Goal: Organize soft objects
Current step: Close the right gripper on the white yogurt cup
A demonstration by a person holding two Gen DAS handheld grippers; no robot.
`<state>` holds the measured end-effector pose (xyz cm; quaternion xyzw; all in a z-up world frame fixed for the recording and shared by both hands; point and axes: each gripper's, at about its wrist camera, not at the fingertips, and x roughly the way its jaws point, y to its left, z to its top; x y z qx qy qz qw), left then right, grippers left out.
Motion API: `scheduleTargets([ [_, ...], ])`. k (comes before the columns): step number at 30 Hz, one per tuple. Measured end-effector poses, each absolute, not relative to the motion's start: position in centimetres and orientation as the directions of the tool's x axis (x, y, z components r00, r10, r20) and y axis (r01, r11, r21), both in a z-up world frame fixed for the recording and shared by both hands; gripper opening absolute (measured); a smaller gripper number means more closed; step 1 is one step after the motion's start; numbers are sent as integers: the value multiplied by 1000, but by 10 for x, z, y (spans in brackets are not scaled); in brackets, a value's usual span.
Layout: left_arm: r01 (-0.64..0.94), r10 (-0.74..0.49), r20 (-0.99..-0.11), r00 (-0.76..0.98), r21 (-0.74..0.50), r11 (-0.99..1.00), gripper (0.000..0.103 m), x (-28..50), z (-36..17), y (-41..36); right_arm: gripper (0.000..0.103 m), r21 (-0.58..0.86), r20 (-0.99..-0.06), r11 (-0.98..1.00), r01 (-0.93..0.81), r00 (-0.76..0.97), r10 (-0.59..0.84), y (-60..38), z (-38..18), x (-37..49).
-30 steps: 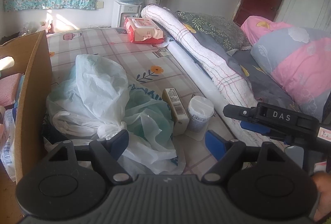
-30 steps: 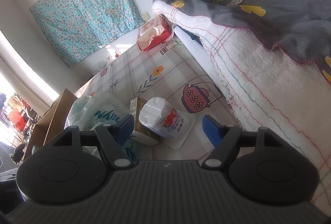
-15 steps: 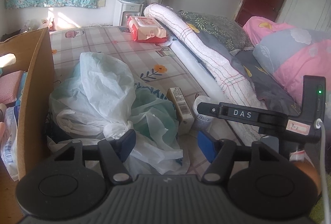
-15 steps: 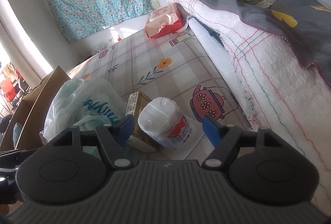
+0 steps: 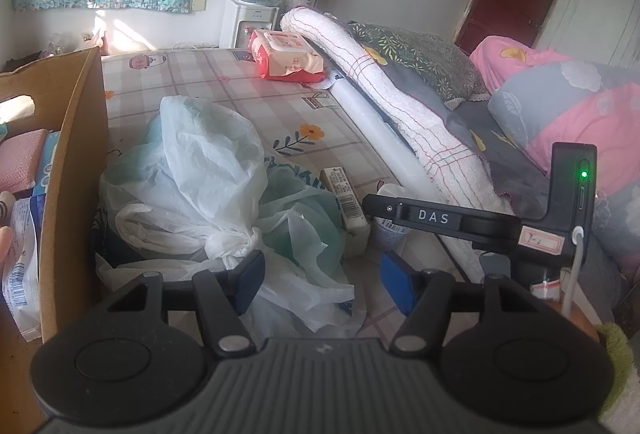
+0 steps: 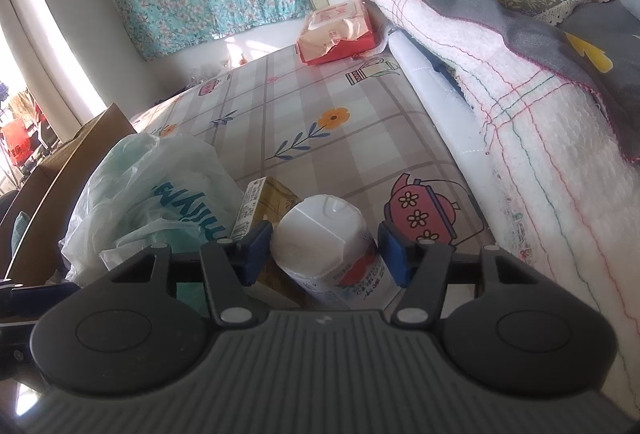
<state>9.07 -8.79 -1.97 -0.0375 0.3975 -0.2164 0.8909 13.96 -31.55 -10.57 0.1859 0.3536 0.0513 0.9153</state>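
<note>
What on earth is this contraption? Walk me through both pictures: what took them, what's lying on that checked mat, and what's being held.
A person holds two hand-held grippers, each carrying a fisheye camera that looks along its two blue-padded fingers. One picture comes from the left gripper, open over the plastic bags. The other comes from the right gripper, open with its fingers either side of a white wrapped roll, not yet gripping. A yellow box and a red wipes pack also lie on the mat. Nothing is held.

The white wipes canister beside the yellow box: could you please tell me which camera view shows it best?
The right wrist view: the white wipes canister fills the gap between the open right tongs, lid and label visible. In the left wrist view the canister is mostly hidden behind the right tool's black bar.
</note>
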Motion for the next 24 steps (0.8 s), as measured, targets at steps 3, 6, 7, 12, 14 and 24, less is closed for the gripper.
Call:
scheduleTargets([
  [3,355,-420,-689,591,-245,902,65,89,-19,-86,57,452,-617,888,82,747,246,-328,-108,138],
  [6,358,-427,-681,595,-252,899,65,85,-16,-84,56,556,-597,820,134,751,282,-345,-112,132],
  [7,359,-429,-678,597,-252,899,65,83,-16,-84,56,600,-587,785,153,751,302,-353,-113,130],
  [12,366,-443,-663,604,-263,893,65,77,-12,-81,56,754,-537,621,216,748,391,-383,-124,117],
  [14,372,-451,-658,603,-269,889,65,75,-11,-81,56,801,-513,550,237,745,426,-391,-130,109],
  [24,441,-510,-648,566,-284,851,65,64,-12,-91,50,870,-485,377,318,688,540,-391,-152,70],
])
